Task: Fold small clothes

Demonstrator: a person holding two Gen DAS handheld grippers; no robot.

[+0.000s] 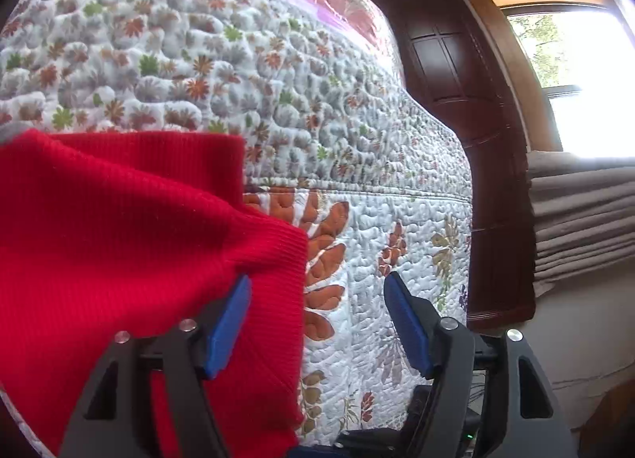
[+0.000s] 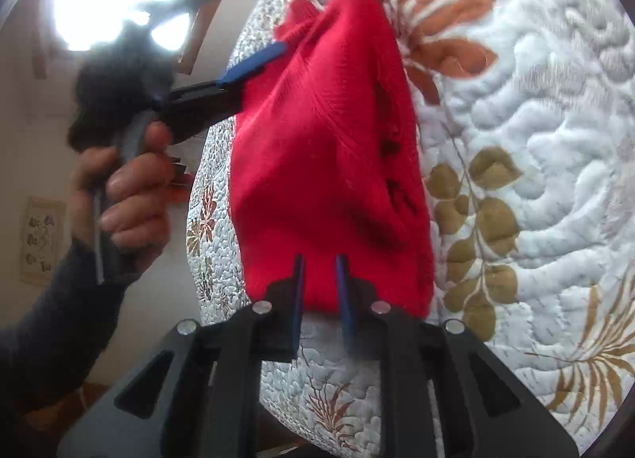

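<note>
Red knit garment (image 2: 325, 164) lifted over the quilted bed (image 2: 535, 140) near its edge, pinched at its hem in the narrowed right gripper (image 2: 320, 259), brushed by the wide-spread left gripper (image 1: 317, 287): best regripped left, kept taut, then lowered flat.

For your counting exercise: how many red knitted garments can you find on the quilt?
1. The red knitted garment lies bunched on the floral quilt, between the left tongs and right tongs. Others may be hidden outside the views.
</note>
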